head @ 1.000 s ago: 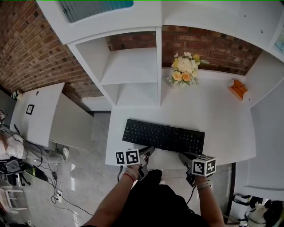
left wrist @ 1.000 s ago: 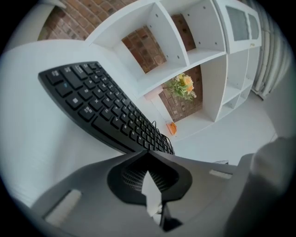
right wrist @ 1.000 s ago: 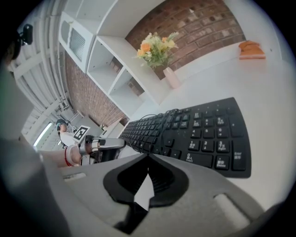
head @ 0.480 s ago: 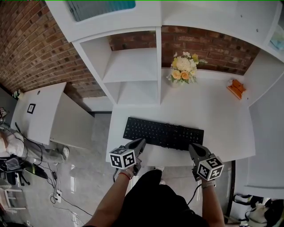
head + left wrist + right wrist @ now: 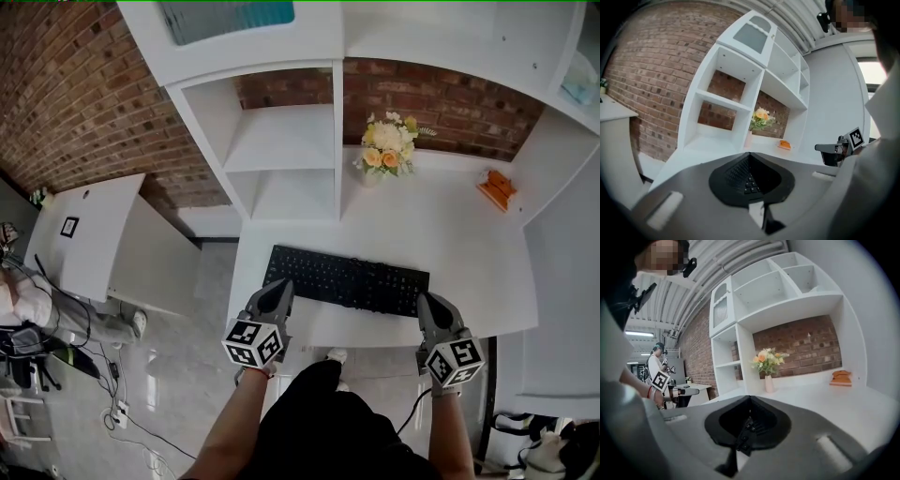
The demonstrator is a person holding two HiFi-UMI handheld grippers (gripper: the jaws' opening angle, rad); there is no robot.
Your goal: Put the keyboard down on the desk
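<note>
The black keyboard (image 5: 347, 281) lies flat on the white desk (image 5: 469, 253), near its front edge. My left gripper (image 5: 277, 289) is shut and empty, its tip just in front of the keyboard's left front corner. By the right front corner my right gripper (image 5: 431, 302) is also shut and holds nothing. In the left gripper view the keyboard (image 5: 747, 177) shows beyond the closed jaws of the left gripper (image 5: 750, 154), and the right gripper (image 5: 834, 150) appears at the right. The right gripper view shows the keys (image 5: 746, 428) past the right gripper (image 5: 750, 397).
A vase of flowers (image 5: 387, 150) and an orange object (image 5: 497, 187) stand at the back of the desk. White shelving (image 5: 281, 141) rises at the desk's left and above it. A low white table (image 5: 84, 234) stands to the left. A person (image 5: 656, 364) is in the background.
Both grippers have risen from below the desk's front edge and rolled, and their tips now sit by the keyboard's front corners. The keyboard has stayed in place.
</note>
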